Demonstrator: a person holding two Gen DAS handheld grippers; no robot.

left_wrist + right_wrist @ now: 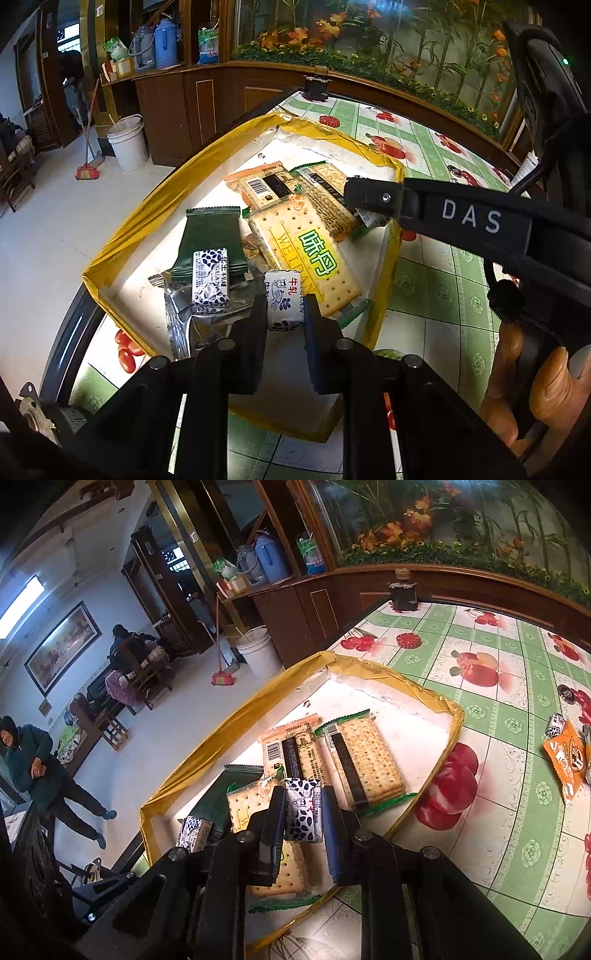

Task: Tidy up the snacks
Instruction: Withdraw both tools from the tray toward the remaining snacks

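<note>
A shallow white box with a yellow taped rim point(147, 218) point(221, 738) lies on the table. It holds cracker packs, a yellow one point(306, 251), a green-edged one point(365, 764) and an orange-edged one point(295, 746), plus a dark green packet point(212, 232). My left gripper point(285, 301) is shut on a white-and-blue milk candy point(282, 295) over the near part of the box. A matching candy point(209, 280) point(194, 832) rests on the green packet. My right gripper point(303, 797) is shut on another white-and-blue candy point(303, 816) above the crackers. Its black body point(469, 218) reaches in from the right.
The table carries a green checked fruit cloth point(498, 812). An orange snack packet point(567, 764) and a small candy point(554, 725) lie at its right. A dark jar point(402, 590) stands at the far edge. On the floor are a white bucket point(127, 142) and a broom; a person point(37, 768) stands at left.
</note>
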